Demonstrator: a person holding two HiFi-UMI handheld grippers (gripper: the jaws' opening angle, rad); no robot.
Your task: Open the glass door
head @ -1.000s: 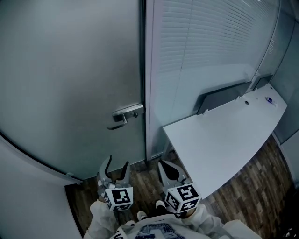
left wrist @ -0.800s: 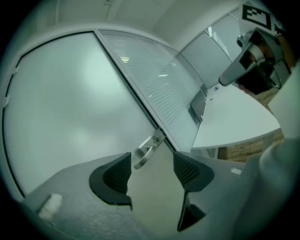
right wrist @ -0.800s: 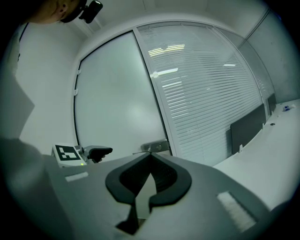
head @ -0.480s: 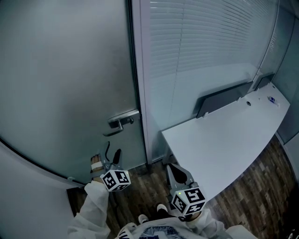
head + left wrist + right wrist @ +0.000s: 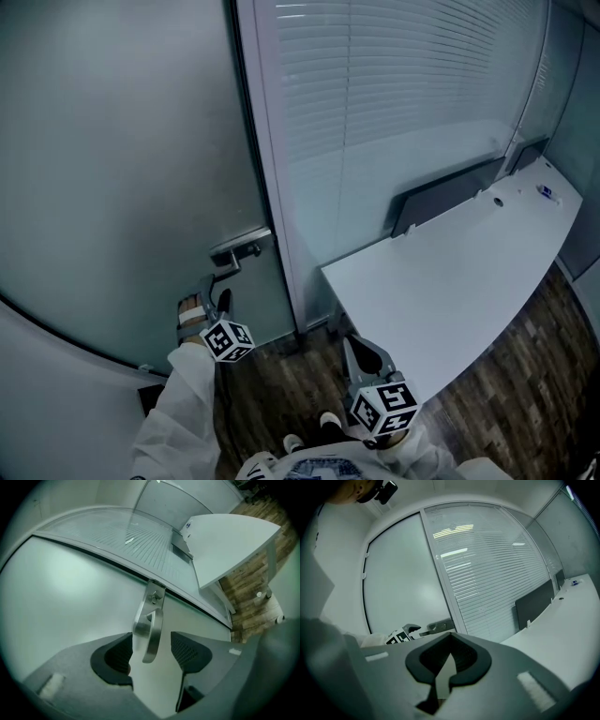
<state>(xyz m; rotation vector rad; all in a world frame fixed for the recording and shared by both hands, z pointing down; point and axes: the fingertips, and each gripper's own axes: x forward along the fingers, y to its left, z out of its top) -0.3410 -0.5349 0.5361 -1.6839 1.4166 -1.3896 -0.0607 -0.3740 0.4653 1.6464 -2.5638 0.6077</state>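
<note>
Steel lever handle (image 5: 151,630), likely stiff and slick, sits lower centre between the left gripper's (image 5: 153,654) parted jaws, just now closing; grasp its free end.

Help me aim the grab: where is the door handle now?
Head view, left of centre: the door handle sits at the glass door's right edge, above the left hand-held gripper; its lever shows between those jaws, which have just been closing.

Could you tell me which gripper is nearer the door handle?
Left: the left gripper, jaws just closing, flanks the door handle; the right gripper hangs near the desk.
</note>
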